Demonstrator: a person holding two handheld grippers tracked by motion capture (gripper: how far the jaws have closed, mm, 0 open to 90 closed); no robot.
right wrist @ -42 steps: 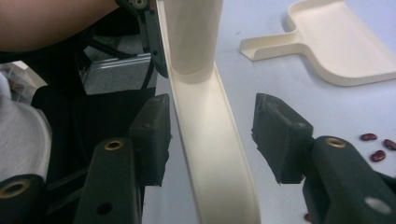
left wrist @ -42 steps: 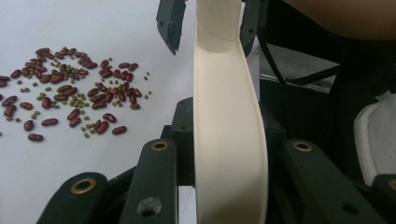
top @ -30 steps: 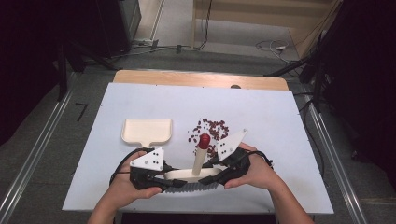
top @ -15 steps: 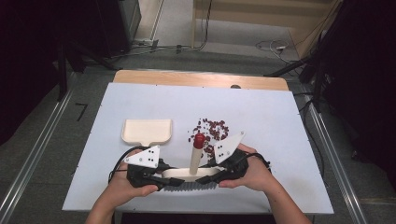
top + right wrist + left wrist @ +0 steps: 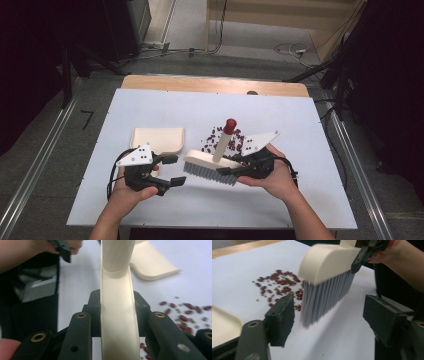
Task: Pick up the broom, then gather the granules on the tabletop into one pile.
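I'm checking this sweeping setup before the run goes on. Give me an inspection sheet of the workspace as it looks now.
Surface: white table top, wooden strip along its far edge.
Job's things: cream brush with grey bristles and a red-tipped handle, lifted and tilted; cream dustpan lying flat to its left; red beans with small green bits scattered behind the brush.
Clutter: nothing seen.
Grippers: right gripper shut on the brush body; left gripper open beside the bristles, its jaws having just been opening, nothing gripped.
Cables: a black cable loops from each gripper; loose wires on the floor beyond the table.
Surroundings: grey floor, metal rails at both sides, dark equipment behind.
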